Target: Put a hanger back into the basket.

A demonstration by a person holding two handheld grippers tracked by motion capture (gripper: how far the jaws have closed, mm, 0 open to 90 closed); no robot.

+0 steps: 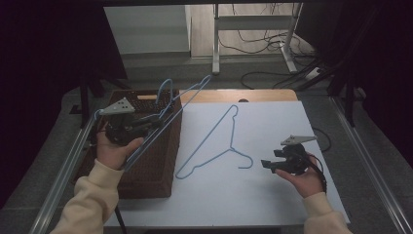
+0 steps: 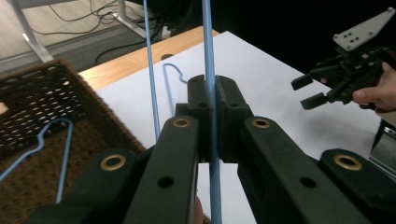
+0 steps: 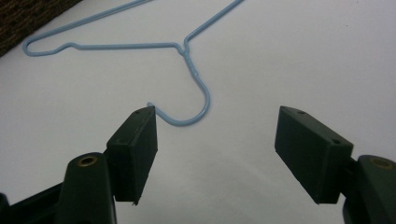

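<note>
Left gripper (image 1: 157, 121) clamps 1 blue hanger (image 1: 187, 99) above wicker basket (image 1: 156, 161); right gripper (image 1: 267, 165), jaws wide and empty, faces second hanger (image 1: 214, 141) on table (image 1: 272, 195).

My left gripper (image 1: 157, 120), at left of centre in the high view, is matt black, with a grey three-cornered plate on top drilled with small holes. In the left gripper view its arms carry brass-coloured pivot bushings and plain screw holes, and its pads (image 2: 200, 112) are black blocks. My right gripper (image 1: 265, 165), at lower right in the high view, matches it: black body, grey plate, black cable behind. Its pads (image 3: 136, 151) are flat rectangular blocks. Both my sleeves are cream knit with ribbed cuffs.
</note>
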